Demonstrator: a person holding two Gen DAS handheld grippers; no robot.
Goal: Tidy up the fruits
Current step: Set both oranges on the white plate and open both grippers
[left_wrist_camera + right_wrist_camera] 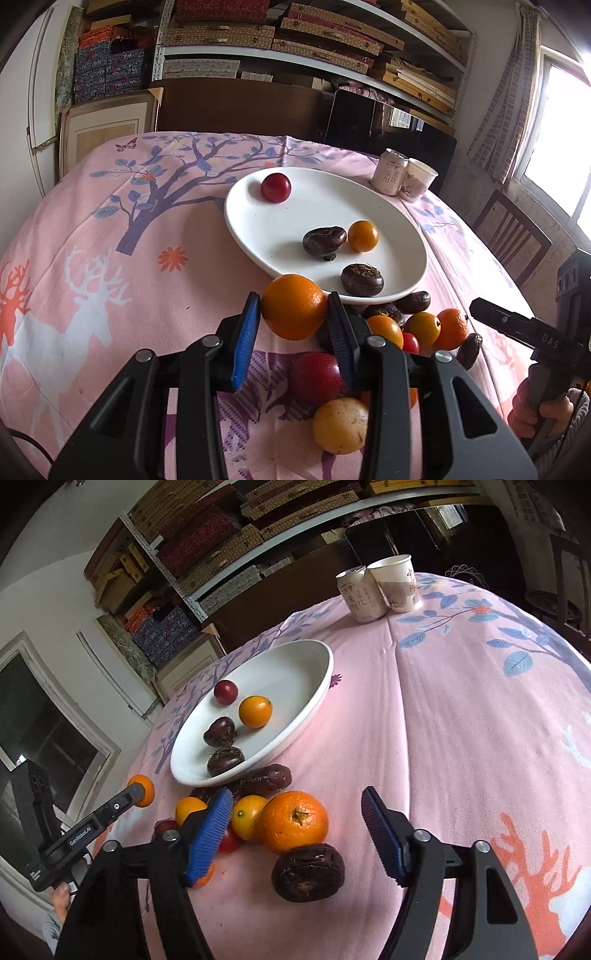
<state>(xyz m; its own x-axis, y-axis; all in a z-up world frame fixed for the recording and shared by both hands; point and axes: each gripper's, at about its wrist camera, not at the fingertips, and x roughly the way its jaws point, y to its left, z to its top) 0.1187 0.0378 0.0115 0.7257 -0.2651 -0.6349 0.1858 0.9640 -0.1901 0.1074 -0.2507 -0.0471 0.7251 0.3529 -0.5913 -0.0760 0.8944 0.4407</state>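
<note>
Left wrist view: left gripper (293, 314) clamping orange (293, 306) between blue pads, lifting near plate (251, 225) rim. Right gripper (297, 834) hanging wide open over tangerine (293, 821), holding nothing, pads not touching.

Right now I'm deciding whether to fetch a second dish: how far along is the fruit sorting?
Done: four pieces lie in the white plate. In hand: the left gripper is shut on an orange; the right gripper is open. Left: a heap beside the plate, including a tangerine.
</note>
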